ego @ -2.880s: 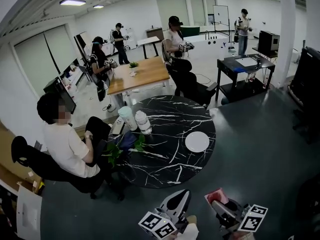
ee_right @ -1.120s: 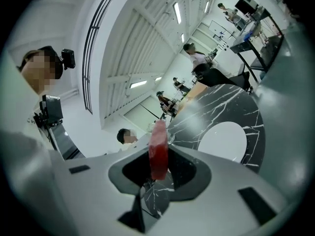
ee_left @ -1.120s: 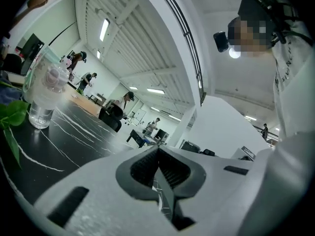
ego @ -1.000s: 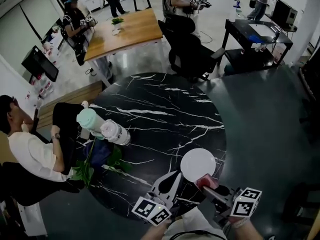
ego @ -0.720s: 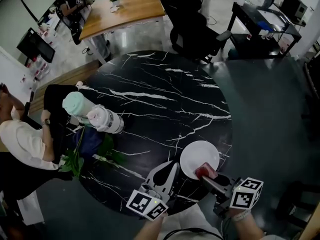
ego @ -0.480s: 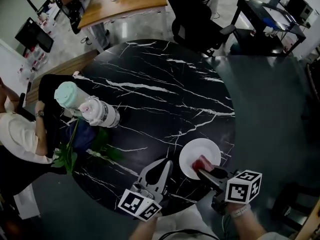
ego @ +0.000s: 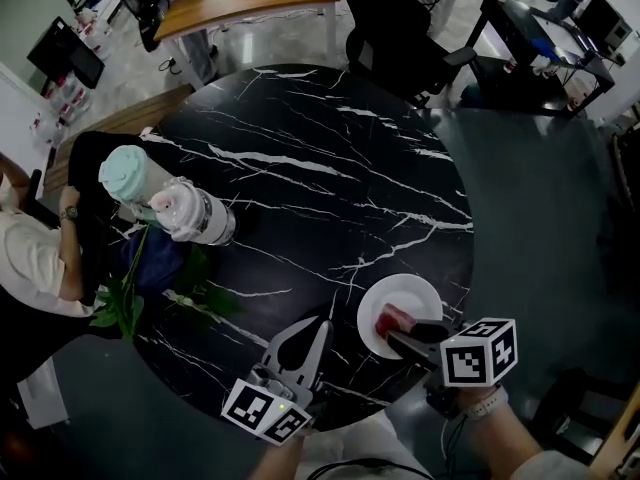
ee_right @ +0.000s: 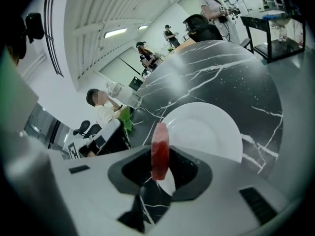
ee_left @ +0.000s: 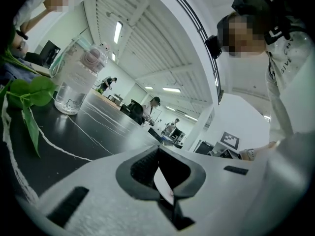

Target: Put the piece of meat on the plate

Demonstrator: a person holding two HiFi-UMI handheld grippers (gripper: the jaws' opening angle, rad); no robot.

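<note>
Black marbled bench [ego: 300, 168], right tongs [ego: 393, 333] clamped on red piece of meat [ee_right: 160, 151] over white plate [ee_right: 206, 127], edge-on only in right gripper view, contact with plate unclear, left tongs [ee_left: 157, 154] closed, empty.

No legible text or labels

The head view is dim and murky, its corners dark and straight lines bowed. The round black marble counter [ego: 300, 198] carries a soft grey sheen, and the round white plate [ego: 408, 298] is its brightest patch. Long ceiling strip lights [ee_left: 118, 31] glare in both gripper views. Both have black rims and blurred foregrounds.
</note>
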